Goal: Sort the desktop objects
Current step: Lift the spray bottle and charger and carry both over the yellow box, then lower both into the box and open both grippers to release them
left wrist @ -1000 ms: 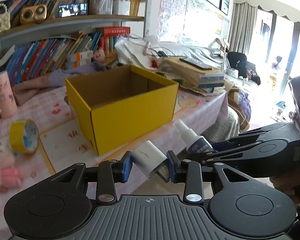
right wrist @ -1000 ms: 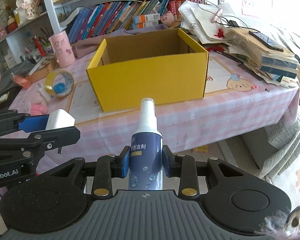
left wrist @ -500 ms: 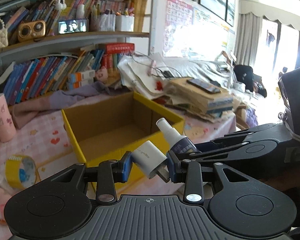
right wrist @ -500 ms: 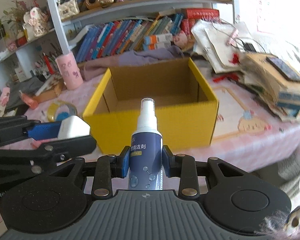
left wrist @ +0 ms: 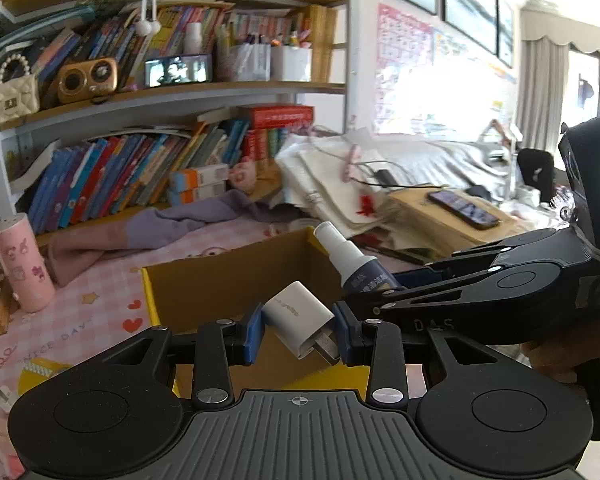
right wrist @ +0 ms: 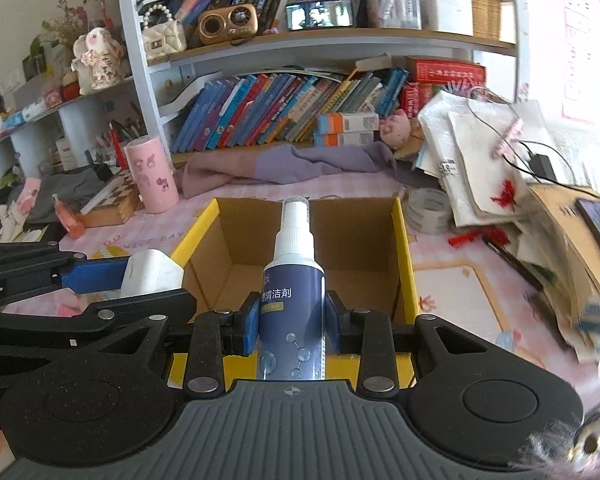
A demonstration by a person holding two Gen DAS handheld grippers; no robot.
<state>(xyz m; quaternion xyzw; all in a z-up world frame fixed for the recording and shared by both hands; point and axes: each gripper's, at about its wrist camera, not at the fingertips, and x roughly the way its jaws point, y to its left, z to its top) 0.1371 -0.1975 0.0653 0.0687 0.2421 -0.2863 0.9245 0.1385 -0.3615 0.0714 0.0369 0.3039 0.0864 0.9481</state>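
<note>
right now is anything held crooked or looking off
The white charger sits tilted in the left gripper, its prongs angled down toward one pad. The spray bottle stands upright in the right gripper. The yellow box looks intact.

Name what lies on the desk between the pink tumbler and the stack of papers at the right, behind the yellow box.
A crumpled purple cloth stretches between the pink tumbler and paper stack, clearest in the right wrist view.

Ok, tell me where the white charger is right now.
The white charger sits clamped tilted in the left tool, over the near edge of the yellow box; the spray bottle in the right tool is just to its right.
</note>
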